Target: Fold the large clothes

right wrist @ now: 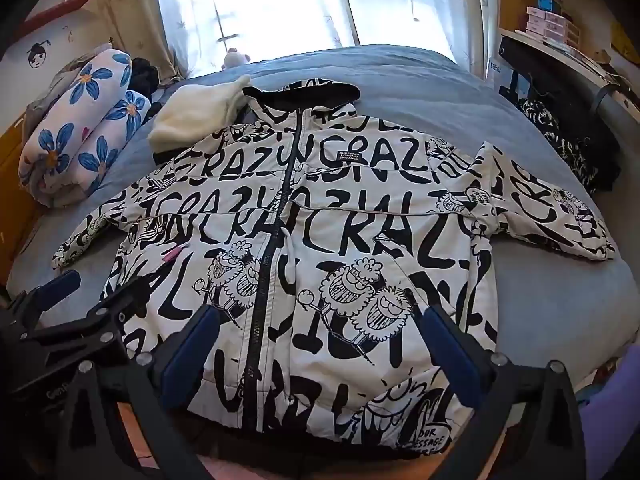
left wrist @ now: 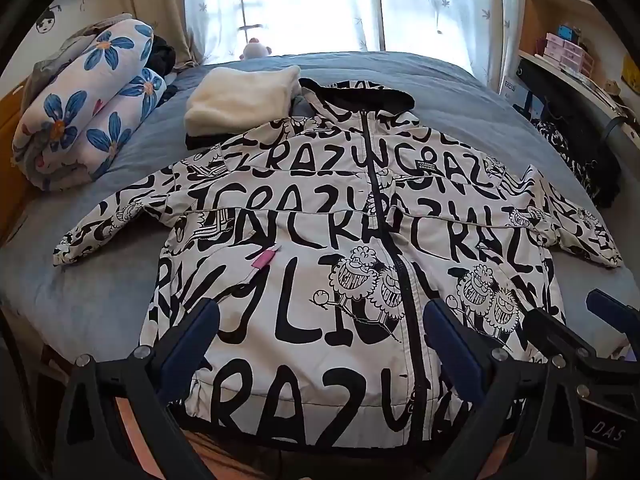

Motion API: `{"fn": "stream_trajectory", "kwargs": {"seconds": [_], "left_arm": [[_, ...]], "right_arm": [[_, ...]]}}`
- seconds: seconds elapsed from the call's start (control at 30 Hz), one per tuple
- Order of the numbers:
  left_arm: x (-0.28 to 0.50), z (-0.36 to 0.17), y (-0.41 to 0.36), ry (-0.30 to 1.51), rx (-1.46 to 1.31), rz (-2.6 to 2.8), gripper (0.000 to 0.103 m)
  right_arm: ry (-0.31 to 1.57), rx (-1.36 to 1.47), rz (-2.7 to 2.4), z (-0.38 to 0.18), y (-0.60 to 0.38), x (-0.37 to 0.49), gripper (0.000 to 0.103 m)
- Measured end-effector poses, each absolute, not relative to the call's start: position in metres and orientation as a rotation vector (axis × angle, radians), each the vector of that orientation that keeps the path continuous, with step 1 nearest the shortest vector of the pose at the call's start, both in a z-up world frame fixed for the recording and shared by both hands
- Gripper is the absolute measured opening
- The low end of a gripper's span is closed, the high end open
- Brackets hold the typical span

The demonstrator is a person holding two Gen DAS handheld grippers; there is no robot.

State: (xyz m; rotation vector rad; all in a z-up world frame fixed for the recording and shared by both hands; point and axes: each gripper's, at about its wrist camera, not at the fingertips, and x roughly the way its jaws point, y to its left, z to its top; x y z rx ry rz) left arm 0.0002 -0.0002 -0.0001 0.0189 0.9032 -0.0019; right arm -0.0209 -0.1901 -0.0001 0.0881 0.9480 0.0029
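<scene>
Printed jacket (left wrist: 320, 248) spread face-up, zipped, across the bed (left wrist: 100, 304), hem at the near edge.

It looks soft, light and probably slippery; the sleeve cuffs or hem corners seem the best holds. Left gripper (left wrist: 320, 320) and right gripper (right wrist: 316, 320) hover above the hem, fingers spread, gripping nothing. Folded cream garment (left wrist: 240, 100) lies beside the hood.

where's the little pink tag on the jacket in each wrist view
Left wrist view: the pink tag sits left of centre, on the jacket front, left of the black zipper.
Right wrist view: the pink tag is further left, near the jacket edge under the sleeve.
Shared landmark: the zipper, with the tag on its left in both views.
</scene>
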Motion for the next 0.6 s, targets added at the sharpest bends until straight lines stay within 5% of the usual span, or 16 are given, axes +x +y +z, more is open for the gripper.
{"fn": "stream_trajectory", "kwargs": {"seconds": [0.6], "left_arm": [[0.0,-0.001,-0.01,0.907,0.016,-0.037,0.099]], "right_arm": [[0.926,0.125,0.003,-0.005,-0.207,-0.021,0.102]]}}
